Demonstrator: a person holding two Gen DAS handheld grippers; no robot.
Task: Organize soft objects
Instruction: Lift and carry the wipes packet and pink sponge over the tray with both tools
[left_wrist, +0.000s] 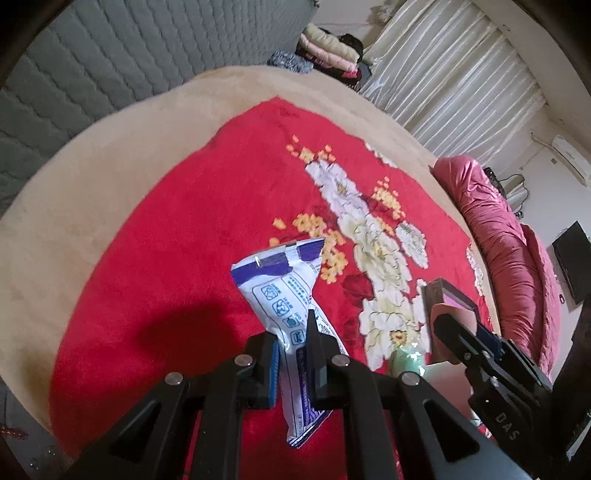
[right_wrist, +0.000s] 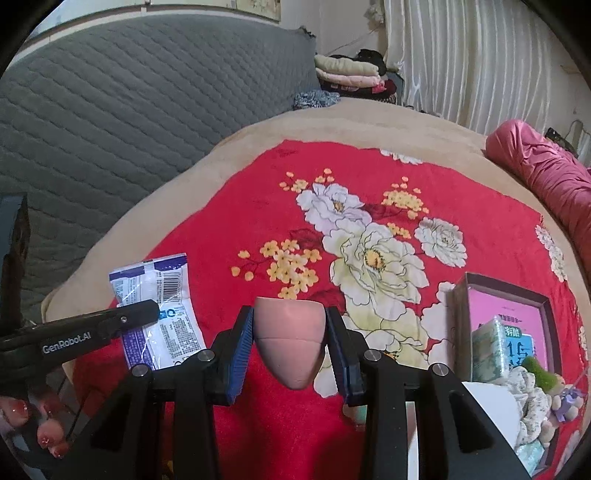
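Left gripper (left_wrist: 293, 354) fingers pinch the slick white packet (left_wrist: 284, 295), right gripper (right_wrist: 290, 339) fingers pinch the pink sponge (right_wrist: 290, 332); either may slip before reaching the box (right_wrist: 461, 295) at three o'clock.

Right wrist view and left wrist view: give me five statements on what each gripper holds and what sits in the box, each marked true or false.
1. The left gripper is shut on a white and purple packet. True.
2. The right gripper holds a green sponge. False: it is shut on a pink makeup sponge.
3. The brown box lies on the red floral blanket. True.
4. The box is empty. False: a tissue pack and more are in it.
5. The packet lies flat on the blanket. False: it is lifted.
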